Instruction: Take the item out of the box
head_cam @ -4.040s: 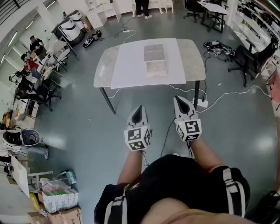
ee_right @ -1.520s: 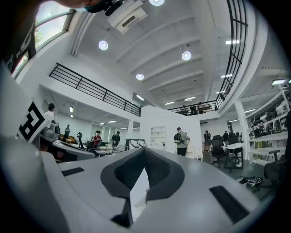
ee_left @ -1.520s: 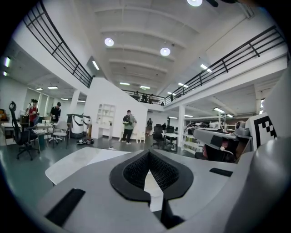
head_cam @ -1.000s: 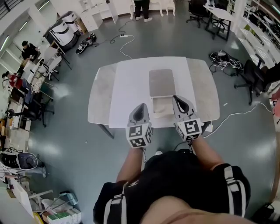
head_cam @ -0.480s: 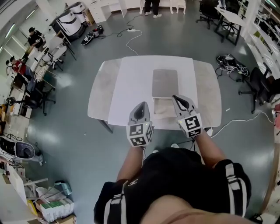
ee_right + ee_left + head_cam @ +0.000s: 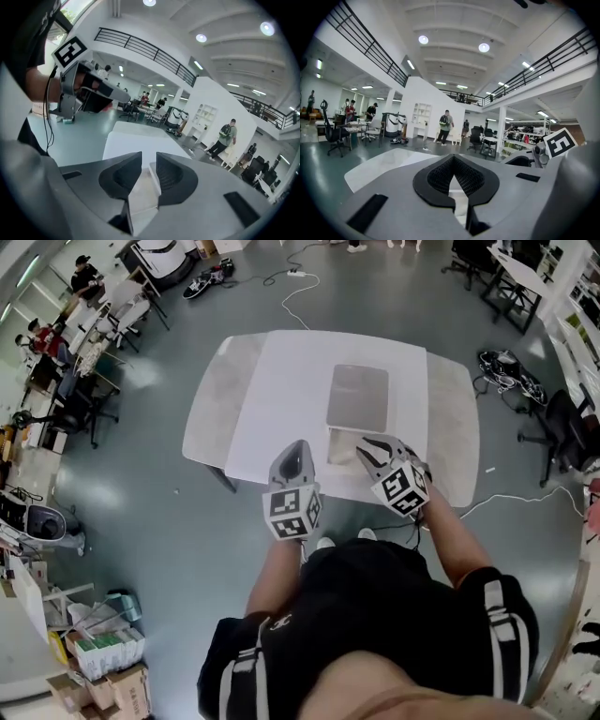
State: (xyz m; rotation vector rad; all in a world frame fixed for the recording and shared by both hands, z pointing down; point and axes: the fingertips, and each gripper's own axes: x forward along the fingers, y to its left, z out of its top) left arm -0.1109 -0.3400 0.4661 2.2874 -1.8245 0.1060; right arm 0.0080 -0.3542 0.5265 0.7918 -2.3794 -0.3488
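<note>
Box is lying open on the table, its lid folded back behind it; the item inside is blending into the box's pale lining (too small to tell). Right gripper is hovering over the box, its jaws having just been opening, nothing between them. Left gripper is hanging just left of the box, its jaws pressed together and empty

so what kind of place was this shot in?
Probably a large open-plan lab or workshop hall. A white table stands alone on a grey floor, with office chairs round the edges and loose cables trailing across the floor. A railed mezzanine runs overhead.
</note>
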